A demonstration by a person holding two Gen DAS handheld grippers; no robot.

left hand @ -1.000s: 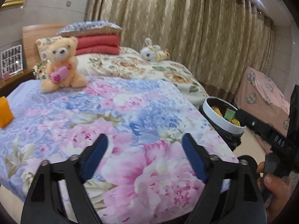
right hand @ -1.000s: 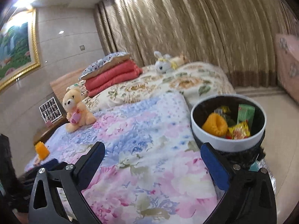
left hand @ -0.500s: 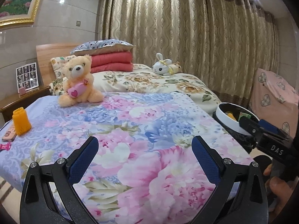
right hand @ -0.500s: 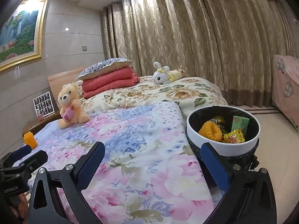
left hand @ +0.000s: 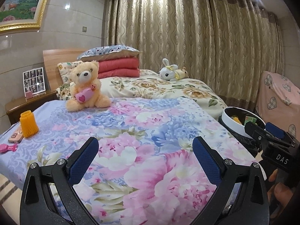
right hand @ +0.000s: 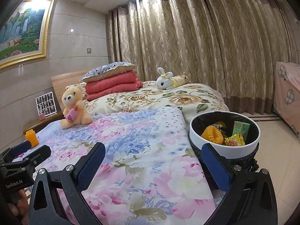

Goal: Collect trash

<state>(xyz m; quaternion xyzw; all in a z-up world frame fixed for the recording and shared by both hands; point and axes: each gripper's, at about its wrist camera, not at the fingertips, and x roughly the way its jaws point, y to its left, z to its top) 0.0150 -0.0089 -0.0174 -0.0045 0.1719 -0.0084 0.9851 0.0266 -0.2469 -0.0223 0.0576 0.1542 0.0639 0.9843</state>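
Left hand-held gripper (left hand: 145, 150) jaws spread wide, nothing between them, over the bed with the pink-and-blue floral bedspread (left hand: 131, 131). Right hand-held gripper (right hand: 153, 159) also wide apart and empty, over the same bedspread. White round trash bin with black liner (right hand: 225, 146) stands on the floor just beside the bed's right edge; inside it: orange ridged foam net (right hand: 212, 134), green carton (right hand: 241, 129), yellow snack wrapper (right hand: 234, 139). On the bed's left edge: another orange ridged foam net (left hand: 29, 124) upright, touching a pink-cased phone (left hand: 16, 136), small pink plastic item (left hand: 8, 147) nearby. Beige teddy bear holding a pink heart (left hand: 86, 86) sits farther back.
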